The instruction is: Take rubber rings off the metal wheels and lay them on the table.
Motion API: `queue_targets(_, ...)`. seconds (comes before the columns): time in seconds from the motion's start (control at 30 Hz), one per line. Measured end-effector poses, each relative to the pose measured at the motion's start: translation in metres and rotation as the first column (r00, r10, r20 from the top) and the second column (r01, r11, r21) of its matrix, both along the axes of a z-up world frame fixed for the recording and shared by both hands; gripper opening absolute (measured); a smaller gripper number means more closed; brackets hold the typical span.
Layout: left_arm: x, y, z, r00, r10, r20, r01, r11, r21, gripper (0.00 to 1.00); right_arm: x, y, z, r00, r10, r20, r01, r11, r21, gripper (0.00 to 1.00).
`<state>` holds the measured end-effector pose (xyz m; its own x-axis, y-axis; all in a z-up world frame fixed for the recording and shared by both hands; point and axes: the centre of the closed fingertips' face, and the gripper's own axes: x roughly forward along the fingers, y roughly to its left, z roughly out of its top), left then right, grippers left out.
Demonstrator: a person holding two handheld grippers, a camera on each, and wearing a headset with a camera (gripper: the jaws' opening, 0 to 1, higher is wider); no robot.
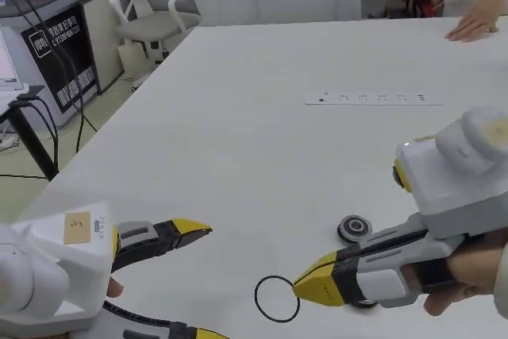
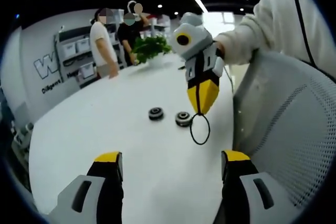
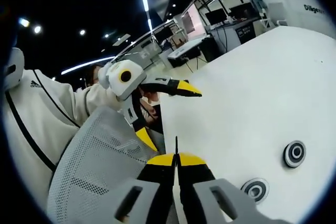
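Observation:
My right gripper (image 1: pixel 298 283) is shut on a thin black rubber ring (image 1: pixel 276 298), which dangles from its yellow tips over the white table (image 1: pixel 238 140). In the left gripper view the same ring (image 2: pixel 200 129) hangs below the right gripper (image 2: pixel 202 109). In the right gripper view the ring (image 3: pixel 176 145) shows edge-on as a thin line. One metal wheel (image 1: pixel 355 229) lies just beyond the right gripper, and a second is half hidden under it. Both wheels (image 2: pixel 156 113) (image 2: pixel 183 118) lie side by side. My left gripper (image 1: pixel 202 279) stands open and empty at the near left.
A flat white power strip (image 1: pixel 365 98) lies further out on the table. Someone's hand (image 1: pixel 472 25) rests at the far right edge. A white chair (image 1: pixel 151 21) stands beyond the far left corner. A mesh chair back (image 2: pixel 294 129) is close behind the right gripper.

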<state>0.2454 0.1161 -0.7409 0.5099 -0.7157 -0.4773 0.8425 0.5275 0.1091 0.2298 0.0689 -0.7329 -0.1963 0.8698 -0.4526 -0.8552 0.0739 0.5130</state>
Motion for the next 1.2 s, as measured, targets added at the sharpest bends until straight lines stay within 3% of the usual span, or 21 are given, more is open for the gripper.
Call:
queue_targets(0.33, -0.002, -0.001, -0.006, 1.000, 0.004, -0.010, -0.004, 1.000, -0.002, 0.78, 0.001, 0.006, -0.028, 1.000, 0.018, 0.007, -0.017, 0.998, -0.060, 0.00)
queue_targets(0.87, -0.006, -0.002, -0.013, 1.000, -0.003, -0.017, 0.003, 1.000, 0.007, 0.78, 0.018, 0.010, -0.063, 0.999, -0.034, 0.033, 0.038, 0.991, -0.130, 0.00)
queue_targets(1.2, -0.014, -0.007, -0.034, 0.998, -0.030, -0.046, 0.032, 0.998, 0.052, 0.78, 0.026, 0.006, -0.074, 0.997, -0.074, 0.037, 0.079, 0.985, -0.151, 0.00)
